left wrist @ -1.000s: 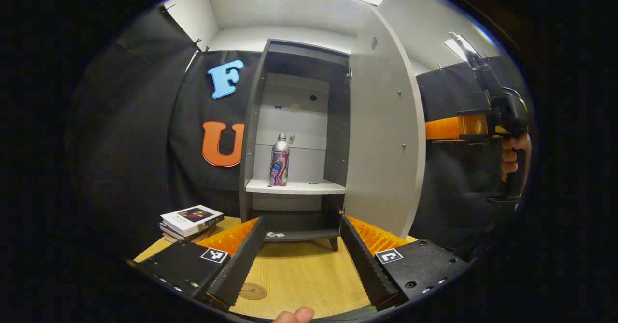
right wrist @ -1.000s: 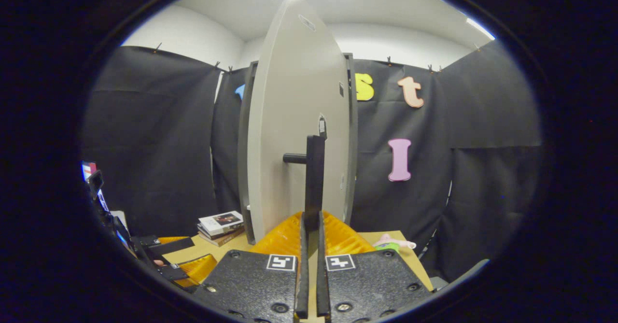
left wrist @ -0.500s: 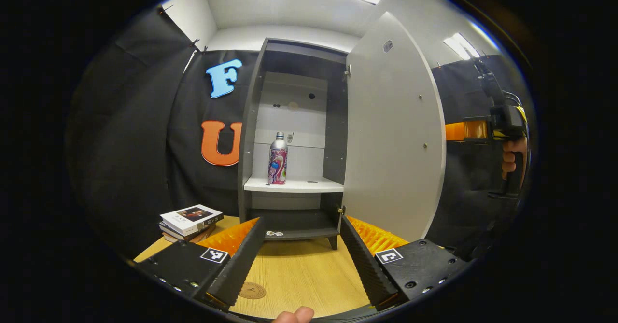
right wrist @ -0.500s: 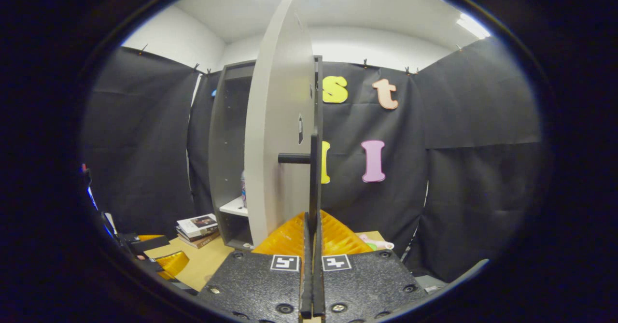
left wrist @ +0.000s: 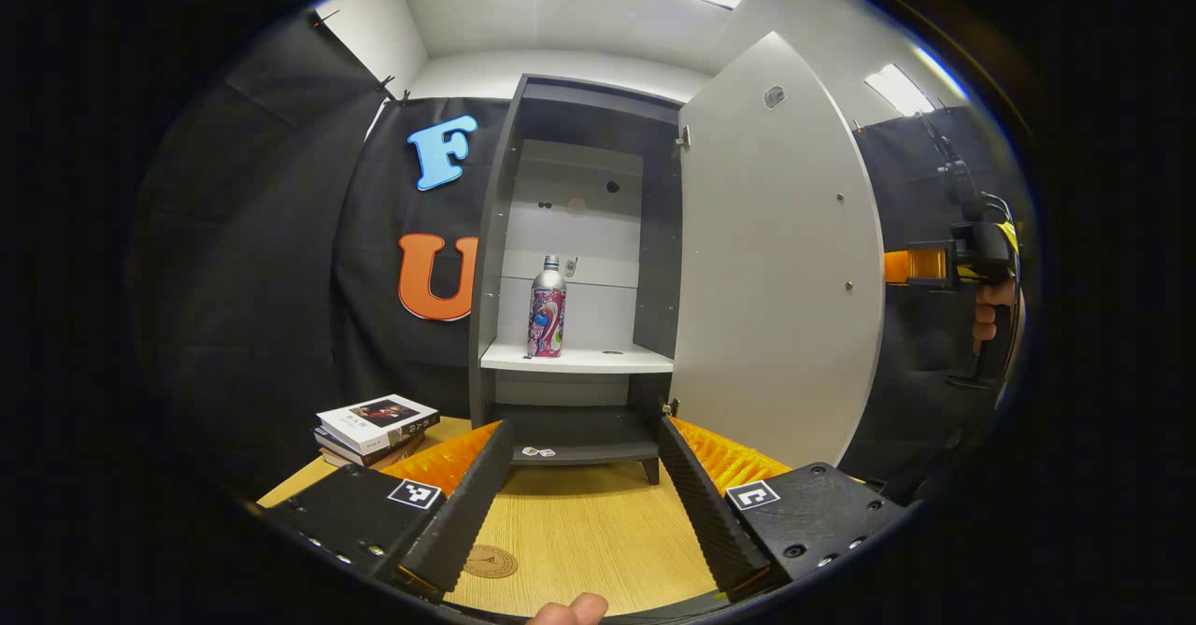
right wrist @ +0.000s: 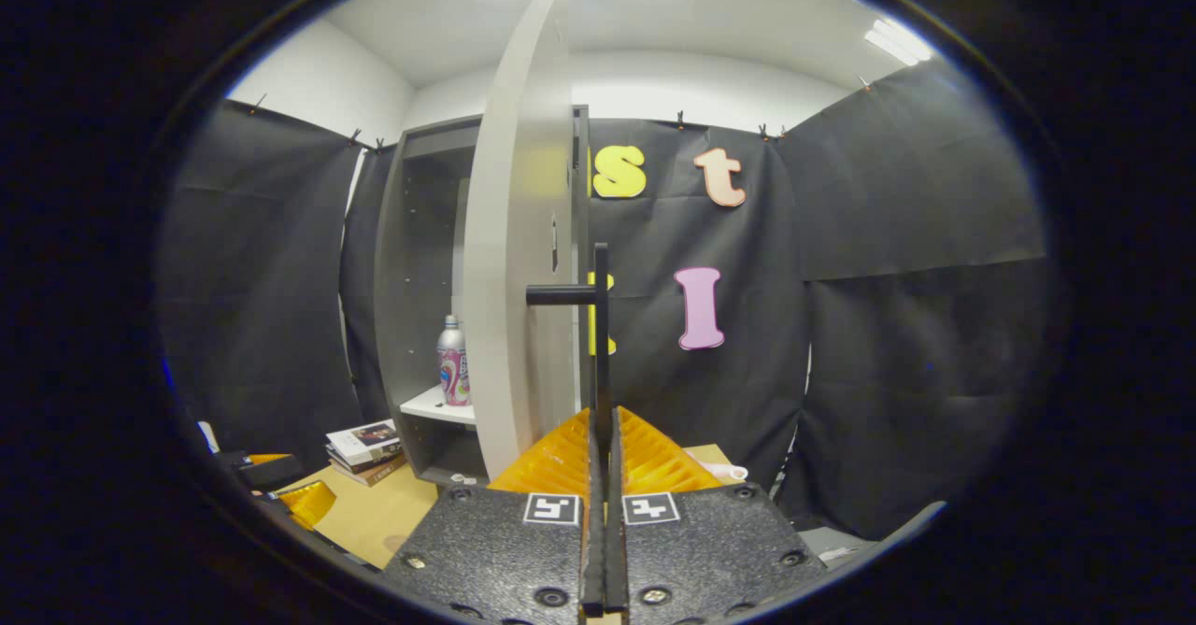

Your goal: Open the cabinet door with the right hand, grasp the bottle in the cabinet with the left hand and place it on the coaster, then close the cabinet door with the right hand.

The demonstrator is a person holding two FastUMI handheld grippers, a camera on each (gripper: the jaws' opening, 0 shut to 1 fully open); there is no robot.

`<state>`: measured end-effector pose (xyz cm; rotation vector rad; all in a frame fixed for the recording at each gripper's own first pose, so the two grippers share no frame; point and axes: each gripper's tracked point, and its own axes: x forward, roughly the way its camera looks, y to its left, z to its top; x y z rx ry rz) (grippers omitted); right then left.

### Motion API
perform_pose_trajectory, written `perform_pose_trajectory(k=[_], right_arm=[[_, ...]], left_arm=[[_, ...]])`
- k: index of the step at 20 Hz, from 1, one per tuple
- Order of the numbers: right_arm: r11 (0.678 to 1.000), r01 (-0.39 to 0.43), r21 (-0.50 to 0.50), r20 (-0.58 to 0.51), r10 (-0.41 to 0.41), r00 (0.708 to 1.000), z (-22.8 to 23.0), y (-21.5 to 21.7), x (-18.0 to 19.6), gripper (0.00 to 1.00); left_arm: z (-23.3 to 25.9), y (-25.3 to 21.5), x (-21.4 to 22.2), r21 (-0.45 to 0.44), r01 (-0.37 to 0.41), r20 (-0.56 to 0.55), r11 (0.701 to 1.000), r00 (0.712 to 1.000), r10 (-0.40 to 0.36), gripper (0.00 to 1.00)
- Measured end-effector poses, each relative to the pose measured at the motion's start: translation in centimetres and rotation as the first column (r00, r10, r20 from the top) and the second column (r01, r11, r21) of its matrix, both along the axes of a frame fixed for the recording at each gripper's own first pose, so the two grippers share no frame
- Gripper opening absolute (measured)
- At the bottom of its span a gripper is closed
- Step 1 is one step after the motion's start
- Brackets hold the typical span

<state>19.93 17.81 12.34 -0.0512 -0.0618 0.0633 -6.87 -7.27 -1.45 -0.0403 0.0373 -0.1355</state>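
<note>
Centre of the left gripper view: the tall grey cabinet [left wrist: 570, 261] stands with its pale grey door [left wrist: 775, 261] swung wide to the right. The silver bottle with a pink printed label [left wrist: 547, 307] stands upright on the white shelf [left wrist: 598, 359]. At the bottom, the left tongs [left wrist: 579, 504] gape wide and empty above the light wooden counter [left wrist: 589, 532], near the round brown coaster [left wrist: 490, 561]. In the right gripper view, the right tongs [right wrist: 603, 475] are clamped on the door's black bar handle [right wrist: 601, 326], at frame centre.
</note>
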Motion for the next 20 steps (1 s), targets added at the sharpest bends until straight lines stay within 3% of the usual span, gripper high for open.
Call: perform_pose_trajectory(k=[5, 9, 11, 13, 16, 17, 18, 19, 20], right_arm=[[0.997, -0.073, 0.024, 0.037, 0.073, 0.997, -0.1, 0.4, -0.9, 0.04], [0.996, 0.029, 0.082, 0.019, -0.03, 0.999, -2.5, -1.4, -1.1, 0.04], [0.997, 0.017, 0.081, -0.013, -0.016, 1.0, -3.2, -1.0, -1.2, 0.04], [0.997, 0.035, 0.065, -0.029, -0.033, 0.999, -3.8, -1.8, -1.2, 0.22], [0.996, 0.042, 0.077, -0.029, -0.04, 0.999, -3.9, -1.8, -0.9, 0.6], [0.996, 0.036, 0.086, -0.033, -0.033, 0.999, -4.0, -1.6, -0.8, 0.66], [0.995, 0.029, 0.092, -0.037, -0.025, 0.999, -4.0, -1.4, -0.7, 0.78], [0.995, 0.023, 0.1, -0.037, -0.02, 0.999, -4.0, -1.3, -0.7, 0.75], [0.994, 0.019, 0.104, -0.038, -0.015, 0.999, -4.0, -1.2, -0.6, 0.82]], left_arm=[[0.0, 0.4, 0.3, 0.005, -0.028, 0.004, 1.0, 1.0, 0.028, 0.95], [0.0, 1.8, 1.0, 0.036, -0.071, 0.016, 0.997, 0.997, 0.07, 0.95], [0.3, 2.8, 1.8, 0.051, -0.09, 0.022, 0.995, 0.996, 0.089, 0.95], [1.0, 3.4, 2.6, 0.052, -0.105, 0.035, 0.993, 0.994, 0.103, 0.95], [2.3, 3.6, 4.2, 0.065, -0.105, 0.069, 0.992, 0.993, 0.1, 0.95], [2.6, 3.5, 4.9, 0.072, -0.099, 0.079, 0.992, 0.992, 0.093, 0.95], [3.0, 3.2, 5.8, 0.077, -0.091, 0.083, 0.993, 0.993, 0.085, 0.95], [3.3, 2.7, 6.8, 0.077, -0.072, 0.085, 0.994, 0.994, 0.065, 0.95], [3.6, 1.9, 8.1, 0.075, -0.044, 0.086, 0.996, 0.996, 0.037, 0.95]])
